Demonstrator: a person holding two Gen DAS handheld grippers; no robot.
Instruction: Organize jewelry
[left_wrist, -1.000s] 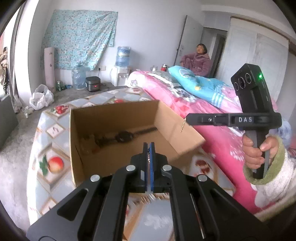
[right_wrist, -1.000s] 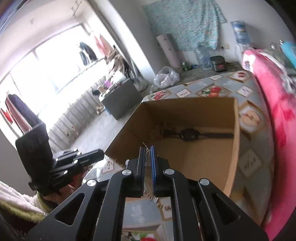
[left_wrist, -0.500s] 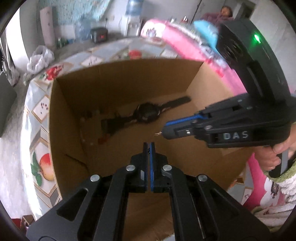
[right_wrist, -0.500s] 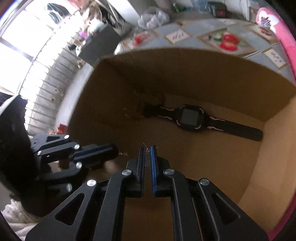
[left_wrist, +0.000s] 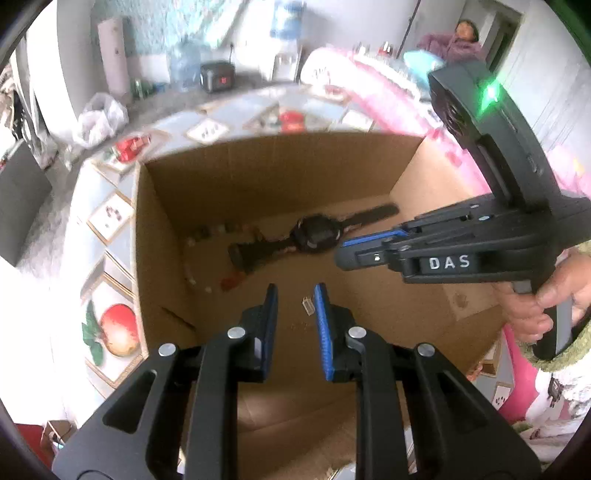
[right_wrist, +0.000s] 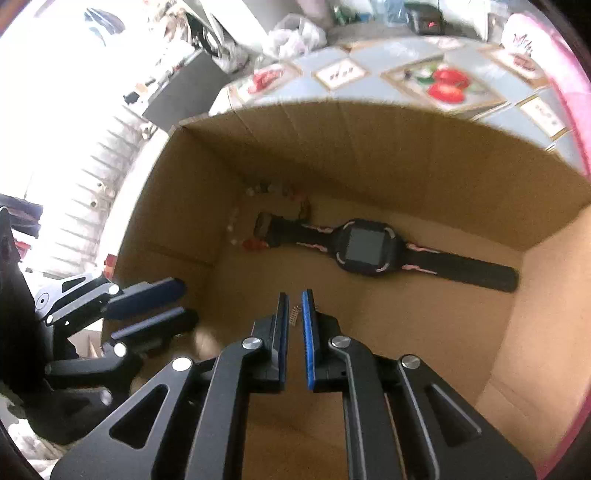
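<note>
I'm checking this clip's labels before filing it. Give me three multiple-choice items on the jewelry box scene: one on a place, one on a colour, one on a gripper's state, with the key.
1. Where does the watch lie?
A. on the floor of the cardboard box
B. on the tablecloth outside the box
C. between the right gripper's fingers

2. What colour are the pads on the left gripper?
A. red
B. blue
C. white

3. How does the left gripper stand?
A. shut on the watch
B. shut on the bead bracelet
C. open, with a small clear earring piece in the gap

Key: 1 A, the watch lies flat on the box floor beside the bracelet; 2 B, blue strips line both fingers; 3 C, its jaws stand apart over the box floor.
</note>
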